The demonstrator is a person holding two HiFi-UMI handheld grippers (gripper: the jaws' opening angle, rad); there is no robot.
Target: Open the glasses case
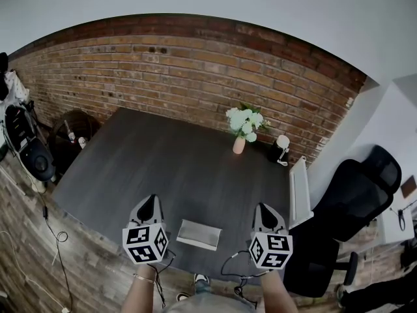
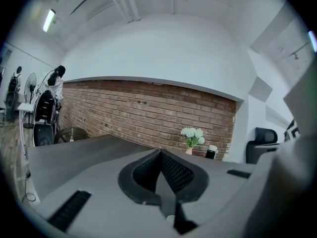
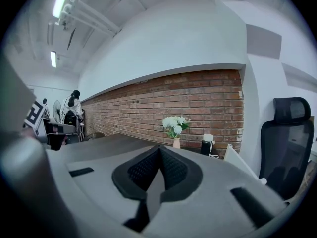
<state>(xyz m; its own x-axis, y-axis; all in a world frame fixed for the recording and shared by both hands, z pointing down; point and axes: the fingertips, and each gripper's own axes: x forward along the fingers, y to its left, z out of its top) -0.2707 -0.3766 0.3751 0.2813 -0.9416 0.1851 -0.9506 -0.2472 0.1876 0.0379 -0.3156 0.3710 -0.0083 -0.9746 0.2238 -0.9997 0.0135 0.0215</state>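
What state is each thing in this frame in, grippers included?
Case: closed, lying flat, untouched.
Left gripper: shut, empty.
Right gripper: shut, empty.
Vase: upright.

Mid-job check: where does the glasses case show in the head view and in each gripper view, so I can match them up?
Head view: the glasses case lies low centre, on the table near its front edge.
Left gripper view: not in it.
Right gripper view: not in it.
Shared landmark: the vase of white flowers at the table's far edge, seen just right of centre in both gripper views.
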